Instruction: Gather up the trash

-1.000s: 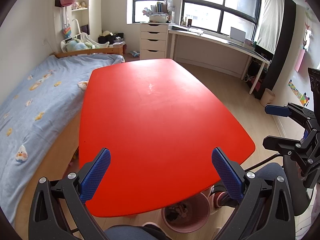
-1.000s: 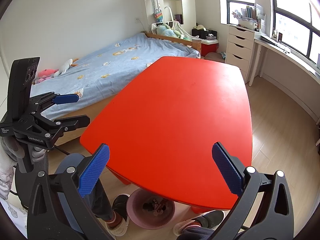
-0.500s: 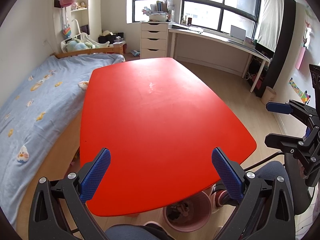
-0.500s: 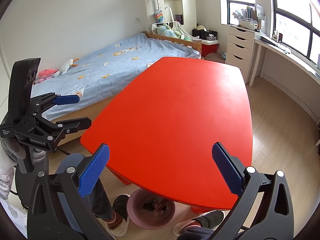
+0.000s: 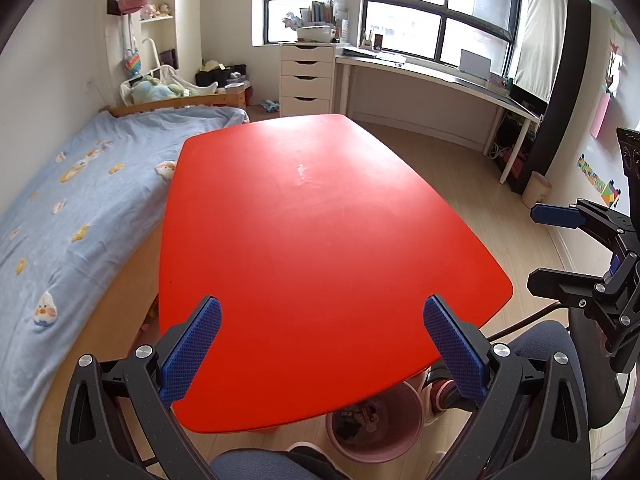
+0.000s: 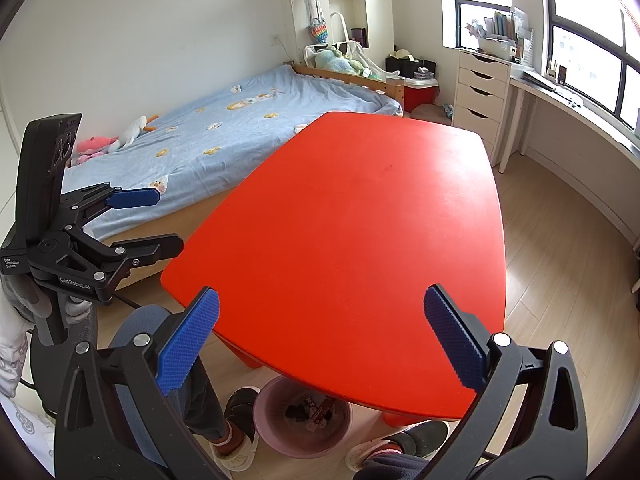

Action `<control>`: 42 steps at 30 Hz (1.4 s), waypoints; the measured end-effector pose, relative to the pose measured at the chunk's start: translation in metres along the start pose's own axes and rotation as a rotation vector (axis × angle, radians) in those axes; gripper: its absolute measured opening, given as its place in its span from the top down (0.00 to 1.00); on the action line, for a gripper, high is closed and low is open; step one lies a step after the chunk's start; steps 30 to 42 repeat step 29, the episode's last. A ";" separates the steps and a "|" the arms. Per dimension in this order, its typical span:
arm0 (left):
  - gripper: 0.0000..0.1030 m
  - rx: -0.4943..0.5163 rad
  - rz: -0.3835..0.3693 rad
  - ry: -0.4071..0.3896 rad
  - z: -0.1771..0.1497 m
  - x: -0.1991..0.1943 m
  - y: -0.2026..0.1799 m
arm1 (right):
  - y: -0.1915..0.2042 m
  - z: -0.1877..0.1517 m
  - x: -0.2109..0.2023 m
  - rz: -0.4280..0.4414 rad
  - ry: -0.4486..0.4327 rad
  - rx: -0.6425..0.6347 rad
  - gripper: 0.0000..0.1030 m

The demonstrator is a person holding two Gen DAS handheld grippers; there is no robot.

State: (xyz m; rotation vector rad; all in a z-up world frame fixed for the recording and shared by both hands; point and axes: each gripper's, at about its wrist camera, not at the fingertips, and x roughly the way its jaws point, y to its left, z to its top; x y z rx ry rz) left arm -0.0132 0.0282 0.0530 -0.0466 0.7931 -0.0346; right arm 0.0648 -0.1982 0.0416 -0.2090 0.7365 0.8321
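Note:
A bare red table (image 5: 320, 240) (image 6: 360, 240) fills both views, and I see no loose trash on its top. Under its near edge stands a pink bin (image 5: 372, 428) (image 6: 304, 420) with wrappers and dark scraps inside. My left gripper (image 5: 322, 348) hangs open above the table's near end, nothing between its blue pads. My right gripper (image 6: 322, 340) is open too, empty, over the near right corner. Each gripper also shows in the other's view: the left gripper (image 6: 140, 220) at the left, the right gripper (image 5: 548, 248) at the right.
A bed with a blue cover (image 5: 60, 220) lies close along the table's left side. A white drawer unit (image 5: 306, 80) and a long desk (image 5: 440, 76) stand under the windows. Wooden floor (image 6: 560, 260) lies right of the table. A person's knees and slippered feet (image 6: 236, 432) flank the bin.
Both grippers stay open and nearly still. In the left wrist view the right gripper has drifted slightly downward.

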 end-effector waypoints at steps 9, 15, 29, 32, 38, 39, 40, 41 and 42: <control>0.06 0.001 0.000 0.002 -0.001 0.001 -0.002 | -0.001 0.000 0.001 -0.001 0.002 0.002 0.03; 0.06 -0.003 -0.006 0.007 -0.003 0.003 -0.003 | -0.001 0.000 0.002 -0.002 0.001 0.002 0.03; 0.06 0.015 -0.011 0.007 -0.006 0.008 -0.001 | -0.003 -0.003 0.003 -0.003 0.002 0.006 0.03; 0.06 0.015 -0.011 0.007 -0.006 0.008 -0.001 | -0.003 -0.003 0.003 -0.003 0.002 0.006 0.03; 0.06 0.015 -0.011 0.007 -0.006 0.008 -0.001 | -0.003 -0.003 0.003 -0.003 0.002 0.006 0.03; 0.06 0.015 -0.011 0.007 -0.006 0.008 -0.001 | -0.003 -0.003 0.003 -0.003 0.002 0.006 0.03; 0.06 0.015 -0.011 0.007 -0.006 0.008 -0.001 | -0.003 -0.003 0.003 -0.003 0.002 0.006 0.03; 0.06 0.015 -0.011 0.007 -0.006 0.008 -0.001 | -0.003 -0.003 0.003 -0.003 0.002 0.006 0.03; 0.06 0.015 -0.011 0.007 -0.006 0.008 -0.001 | -0.003 -0.003 0.003 -0.003 0.002 0.006 0.03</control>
